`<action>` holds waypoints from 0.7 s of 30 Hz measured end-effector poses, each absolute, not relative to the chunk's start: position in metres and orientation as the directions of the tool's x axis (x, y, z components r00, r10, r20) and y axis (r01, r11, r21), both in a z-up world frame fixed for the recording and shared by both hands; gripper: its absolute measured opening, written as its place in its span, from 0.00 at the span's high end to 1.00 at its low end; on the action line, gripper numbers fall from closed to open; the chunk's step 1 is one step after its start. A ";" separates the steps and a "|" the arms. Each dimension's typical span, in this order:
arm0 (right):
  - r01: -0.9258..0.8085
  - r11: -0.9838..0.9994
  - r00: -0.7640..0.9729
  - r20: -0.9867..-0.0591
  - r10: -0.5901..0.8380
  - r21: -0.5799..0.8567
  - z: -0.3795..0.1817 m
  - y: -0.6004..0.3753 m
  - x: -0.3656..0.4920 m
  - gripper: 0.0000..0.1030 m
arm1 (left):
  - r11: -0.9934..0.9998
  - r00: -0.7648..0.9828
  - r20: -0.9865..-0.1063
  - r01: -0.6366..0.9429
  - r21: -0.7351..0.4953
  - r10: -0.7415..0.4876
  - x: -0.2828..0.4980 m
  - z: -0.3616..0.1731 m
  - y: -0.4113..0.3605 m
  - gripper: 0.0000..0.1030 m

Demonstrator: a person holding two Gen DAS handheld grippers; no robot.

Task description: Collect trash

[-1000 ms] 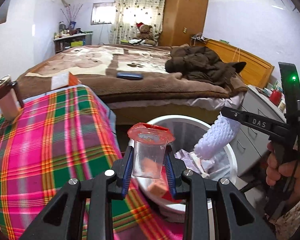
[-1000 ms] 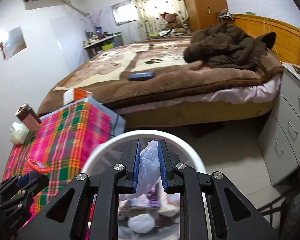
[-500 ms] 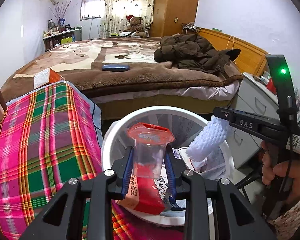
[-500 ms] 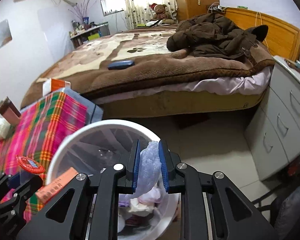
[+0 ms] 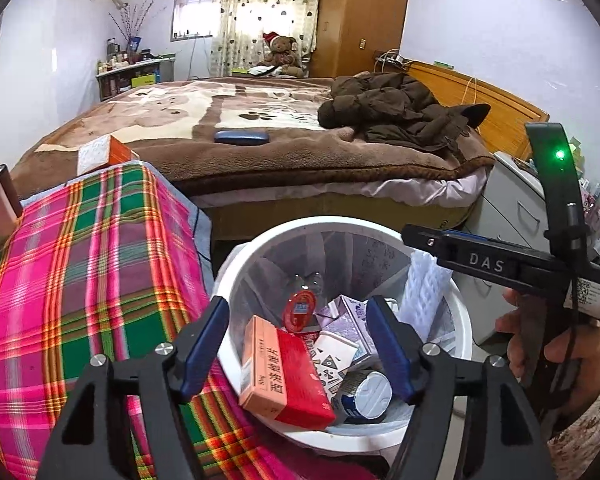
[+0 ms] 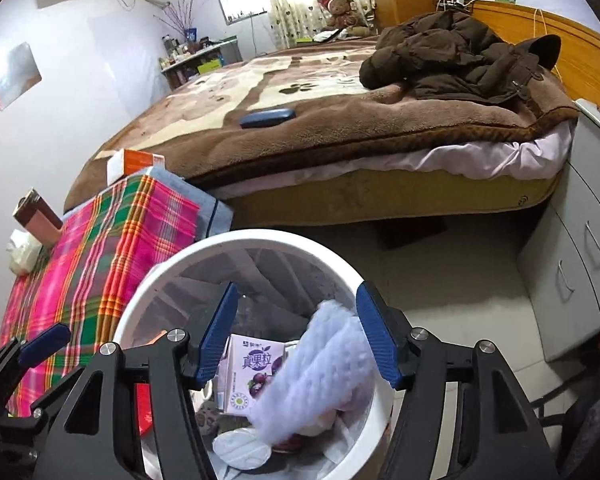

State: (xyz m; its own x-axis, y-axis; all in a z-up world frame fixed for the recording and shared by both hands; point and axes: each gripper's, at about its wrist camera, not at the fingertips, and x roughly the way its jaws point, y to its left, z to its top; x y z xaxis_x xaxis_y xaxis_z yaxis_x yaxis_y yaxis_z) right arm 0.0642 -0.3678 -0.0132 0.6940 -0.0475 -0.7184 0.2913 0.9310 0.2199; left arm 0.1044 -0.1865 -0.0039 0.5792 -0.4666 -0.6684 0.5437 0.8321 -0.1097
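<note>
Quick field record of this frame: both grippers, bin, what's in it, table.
left gripper: jaws opening, nothing between the pads
right gripper: jaws opening, white foam net dropping between them
bin: white, beside the plaid table
bin contents: red-lidded cup, red box, purple carton

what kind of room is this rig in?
A lived-in home bedroom, most likely. A bed with a brown blanket and a coat dumped on it, a wooden wardrobe, and a teddy bear by the curtained window.
</note>
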 end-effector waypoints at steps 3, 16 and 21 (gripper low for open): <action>0.290 0.929 0.710 -0.702 -0.049 0.229 -0.007 -0.365 0.056 0.39 | 0.839 0.596 -0.659 0.536 -0.100 -0.459 0.101 -0.001 -0.181 0.29; 0.240 0.960 0.803 -0.586 -0.112 0.146 0.014 -0.309 -0.009 0.39 | 0.905 0.726 -0.585 0.424 -0.033 -0.362 0.051 0.016 -0.139 0.27; 0.193 0.970 0.833 -0.547 -0.082 0.149 0.019 -0.293 -0.031 0.39 | 0.910 0.749 -0.550 0.413 -0.048 -0.369 0.026 0.018 -0.120 0.26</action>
State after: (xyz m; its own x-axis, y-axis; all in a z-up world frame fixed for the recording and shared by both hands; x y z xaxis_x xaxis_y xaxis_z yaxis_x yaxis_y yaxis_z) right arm -0.0311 -0.2932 0.0186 0.8333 -0.0820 -0.5467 0.1932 0.9698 0.1491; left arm 0.0260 -0.1204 0.0178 0.7492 -0.3689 -0.5501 0.4129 0.9095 -0.0477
